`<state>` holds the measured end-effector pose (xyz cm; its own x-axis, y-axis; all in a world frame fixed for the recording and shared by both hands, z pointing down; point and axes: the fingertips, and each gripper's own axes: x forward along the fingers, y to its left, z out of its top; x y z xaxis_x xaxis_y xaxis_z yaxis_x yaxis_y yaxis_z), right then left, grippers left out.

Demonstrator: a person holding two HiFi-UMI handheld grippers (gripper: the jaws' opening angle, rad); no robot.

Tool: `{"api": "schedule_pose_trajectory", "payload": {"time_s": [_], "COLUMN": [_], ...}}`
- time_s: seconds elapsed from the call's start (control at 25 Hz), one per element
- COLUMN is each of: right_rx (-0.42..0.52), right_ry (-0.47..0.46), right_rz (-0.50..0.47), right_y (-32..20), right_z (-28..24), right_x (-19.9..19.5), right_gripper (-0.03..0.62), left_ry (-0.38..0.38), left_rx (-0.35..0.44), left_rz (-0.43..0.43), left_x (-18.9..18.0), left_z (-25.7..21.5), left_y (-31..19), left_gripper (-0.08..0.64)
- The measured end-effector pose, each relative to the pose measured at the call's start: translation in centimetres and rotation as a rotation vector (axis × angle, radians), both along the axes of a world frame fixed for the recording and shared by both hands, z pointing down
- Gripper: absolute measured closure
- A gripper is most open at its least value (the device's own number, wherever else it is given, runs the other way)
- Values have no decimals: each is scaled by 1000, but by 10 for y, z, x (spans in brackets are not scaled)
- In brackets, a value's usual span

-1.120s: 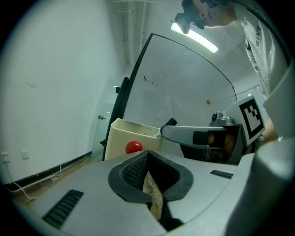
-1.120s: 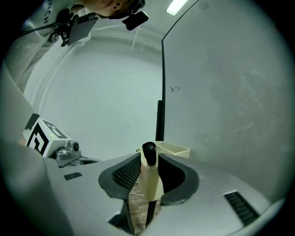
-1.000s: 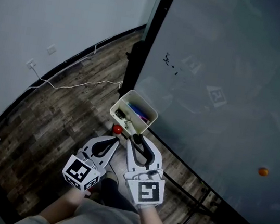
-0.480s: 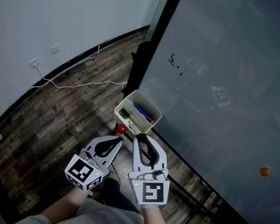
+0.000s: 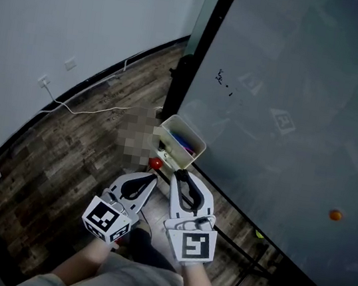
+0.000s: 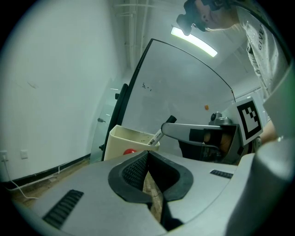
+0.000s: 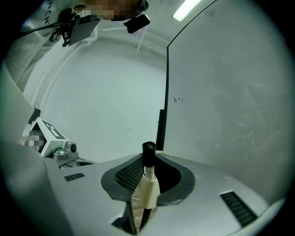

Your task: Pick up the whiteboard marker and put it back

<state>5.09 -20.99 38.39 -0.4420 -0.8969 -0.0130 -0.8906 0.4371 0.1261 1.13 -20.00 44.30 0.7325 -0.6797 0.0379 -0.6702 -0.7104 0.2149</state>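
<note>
Starting at the left, a white cable (image 5: 96, 110) trails from a wall socket (image 5: 42, 82) across the wooden floor (image 5: 62, 154), which lies open up to the dark skirting. The left hand-held gripper (image 6: 147, 156) has its jaws pressed together with nothing between them. It points toward a red ball (image 5: 154, 164) just beside the near corner of a cream box (image 6: 122, 144). The box sits against the lower edge of the whiteboard (image 5: 293, 103), next to its black frame post (image 5: 195, 61). Inside lie blue items and some dark ones, too small to tell apart.

The right hand-held gripper (image 7: 148, 161) has just been closing and now pinches the whiteboard marker (image 7: 149, 186), whose black cap stands beyond the pads. The marker is near the box's rim; whether it is over it I cannot tell. Further right, the board bears a few small black marks and an orange magnet (image 5: 335, 215).
</note>
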Motion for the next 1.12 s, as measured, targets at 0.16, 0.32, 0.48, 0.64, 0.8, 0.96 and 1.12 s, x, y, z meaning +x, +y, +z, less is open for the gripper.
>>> {"api": "schedule_pose_trajectory", "payload": {"time_s": [0.16, 0.32, 0.48, 0.64, 0.8, 0.96, 1.12], "right_rx": [10, 20, 38, 49, 65, 79, 88], "right_ry": [5, 3, 5, 7, 11, 13, 20], "right_rz": [6, 7, 5, 8, 11, 12, 12], "right_y": [4, 7, 13, 17, 21, 26, 30], "right_z": [-5, -11, -18, -24, -30, -36, -41], "right_x": [0, 0, -2, -3, -3, -6, -8], "right_gripper": [515, 515, 515, 515, 515, 515, 515], "left_ry": [0, 1, -1, 0, 1, 2, 1], "left_rx": [13, 13, 25, 37, 45, 52, 58], "left_rz": [7, 9, 5, 4, 12, 9, 3], "left_x": [-1, -2, -4, -6, -6, -9, -13], "left_z": [0, -4, -8, -12, -17, -24, -28], "left_y": [4, 9, 13, 15, 20, 24, 27], "left_gripper": [545, 545, 545, 545, 545, 545, 545]}}
